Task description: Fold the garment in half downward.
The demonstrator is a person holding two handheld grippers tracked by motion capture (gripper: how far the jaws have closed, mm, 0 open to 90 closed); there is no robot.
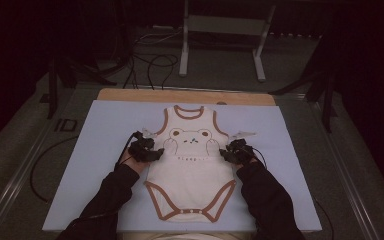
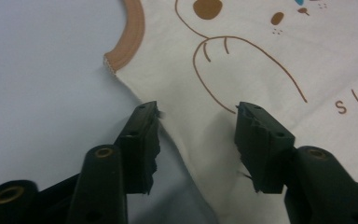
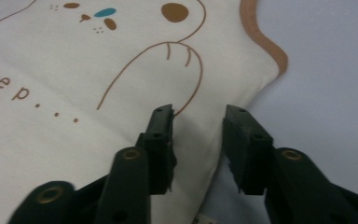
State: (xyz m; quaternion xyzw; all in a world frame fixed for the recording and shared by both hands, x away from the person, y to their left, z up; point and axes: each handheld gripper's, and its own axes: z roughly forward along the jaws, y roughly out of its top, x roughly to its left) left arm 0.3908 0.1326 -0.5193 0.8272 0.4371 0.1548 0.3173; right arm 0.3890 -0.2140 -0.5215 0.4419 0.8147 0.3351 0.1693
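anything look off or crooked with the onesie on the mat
Nothing stands out. The onesie lies flat, face up and square on the blue mat, with the left gripper and right gripper open at its side edges.

Not much to read here tbh. The cream bodysuit (image 1: 190, 165) has brown lettering under the bear drawing: the right gripper view shows "leep..." (image 3: 9, 88) and the left gripper view catches "sle" (image 2: 356, 100) cut off at the edge. In the high view it's too tiny to read.

High view dim, edges nearly black; gripper views brighter, slightly soft.
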